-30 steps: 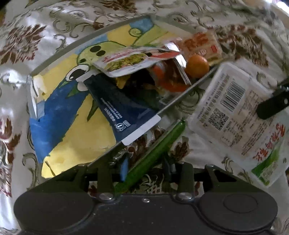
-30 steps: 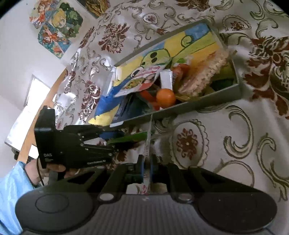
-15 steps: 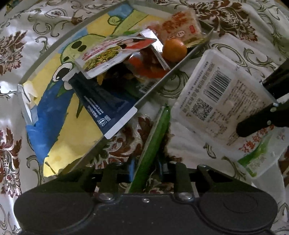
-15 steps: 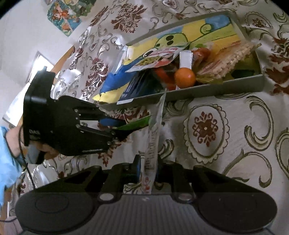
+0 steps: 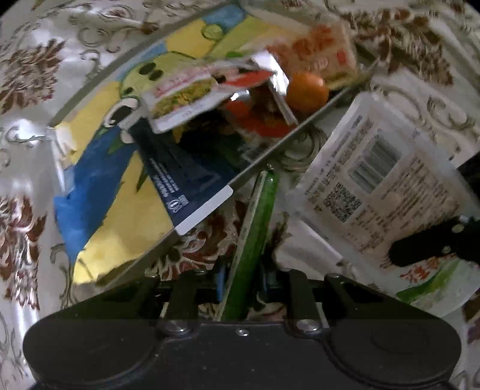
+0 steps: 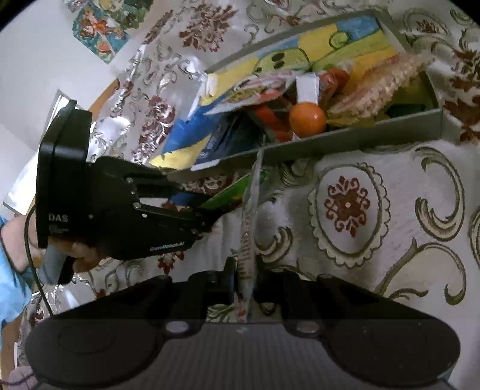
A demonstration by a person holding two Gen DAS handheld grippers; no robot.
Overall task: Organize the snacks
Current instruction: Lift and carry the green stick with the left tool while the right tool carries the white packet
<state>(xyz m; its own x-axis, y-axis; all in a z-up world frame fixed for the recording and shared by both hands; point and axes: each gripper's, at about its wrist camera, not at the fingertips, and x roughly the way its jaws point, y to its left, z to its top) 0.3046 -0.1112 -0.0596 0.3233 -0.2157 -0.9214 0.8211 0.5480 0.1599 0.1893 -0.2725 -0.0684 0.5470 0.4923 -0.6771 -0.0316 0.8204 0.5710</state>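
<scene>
Surface: tablecloth (image 6: 390, 216), white with brown floral medallions and scrollwork. Pale wall at far left of the right wrist view, carrying colourful cartoon pictures (image 6: 99, 27). A shallow grey box (image 6: 345, 144) lined with a blue-and-yellow cartoon drawing sits on the cloth and holds a heap of snack packets and an orange round item (image 6: 307, 117). Left gripper (image 5: 241, 279) is clamped on a green packet (image 5: 255, 237), held edge-on just outside the box's near wall. Right gripper (image 6: 244, 276) is shut on a white packet (image 5: 375, 192), printed with barcode and QR square, held beside the box to the right of the green one. Versus one second earlier: the left jaws have just been closing, with the green packet between them; that packet now stands steeper, nearly in line with the fingers; the white packet's edge reaches up to the box wall. Hard to read: motion blur in both views; packet print illegible; items under the heap hidden; a hand (image 6: 81, 252) and blue sleeve are cut off at the left edge.
</scene>
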